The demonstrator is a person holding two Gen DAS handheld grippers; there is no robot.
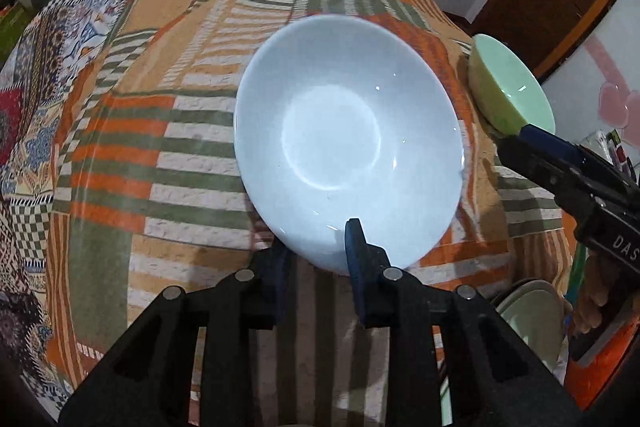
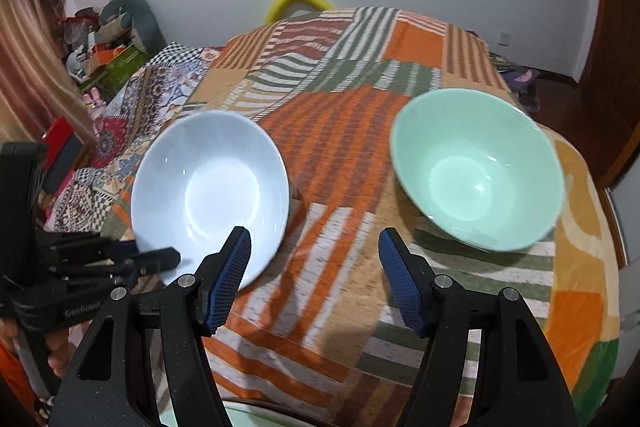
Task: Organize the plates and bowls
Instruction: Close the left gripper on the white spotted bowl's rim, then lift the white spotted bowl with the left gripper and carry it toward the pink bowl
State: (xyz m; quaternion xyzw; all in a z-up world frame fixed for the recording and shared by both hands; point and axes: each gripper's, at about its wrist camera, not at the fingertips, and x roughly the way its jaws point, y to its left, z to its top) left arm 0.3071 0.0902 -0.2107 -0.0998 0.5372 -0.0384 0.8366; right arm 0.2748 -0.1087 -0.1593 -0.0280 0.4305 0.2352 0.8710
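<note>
Step in hand: judged from the grip, the white bowl [image 1: 348, 143] is being taken by the left tongs [image 1: 320, 247] so it can be gathered with the other dishes.
Left tongs: clenched on the near rim of the white bowl, one blue pad inside the rim and the other under it outside; no gap shows between pads and rim.
Right tongs [image 2: 314, 279]: released, pads well apart with only the striped cloth [image 2: 344, 155] between them, holding nothing.
White bowl: sits on the cloth-covered surface toward the left in the right wrist view, mouth up, well apart from the green bowl [image 2: 480, 175].
Green bowl: on the same surface to the right, mouth up; the right tongs' tip is close to its near rim, but whether it touches I cannot tell.
Other dishes: a pale green plate [image 1: 532, 315] shows low at the near edge, partly hidden.
Doing it well: the pinch is on a thin, smooth rim, so the bowl will likely want to swing down on lifting; raise it slowly and keep the rim seated deep in the pads.
Watch for: glazed ware slipping from the pads, and the cloth dragging if the bowl is slid, not lifted.
Next likely need: the right tongs must straddle the green bowl's rim before closing.
</note>
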